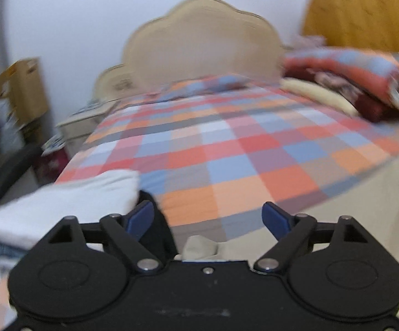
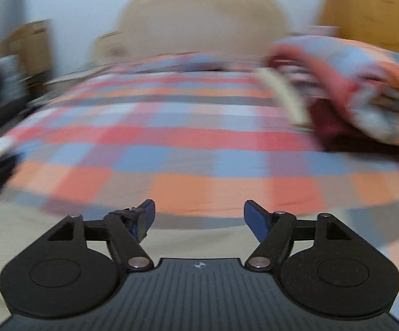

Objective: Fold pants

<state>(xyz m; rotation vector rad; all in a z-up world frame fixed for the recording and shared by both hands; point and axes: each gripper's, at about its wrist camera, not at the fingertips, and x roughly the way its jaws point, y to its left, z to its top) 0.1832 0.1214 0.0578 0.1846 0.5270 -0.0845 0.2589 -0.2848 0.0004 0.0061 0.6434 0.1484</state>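
My left gripper (image 1: 208,215) is open and empty, held above the near edge of a bed with a checked cover (image 1: 227,149). A dark garment (image 1: 159,226), possibly the pants, lies just behind its left finger, beside a stack of folded white and light blue clothes (image 1: 61,207) at the bed's near left corner. My right gripper (image 2: 199,213) is open and empty over the near edge of the same checked cover (image 2: 185,149). No pants show clearly in the blurred right wrist view.
A beige headboard (image 1: 202,41) stands at the far end. A pile of blankets and pillows (image 1: 359,80) lies at the far right of the bed, also in the right wrist view (image 2: 351,88). Cardboard boxes (image 1: 20,91) and clutter stand left of the bed.
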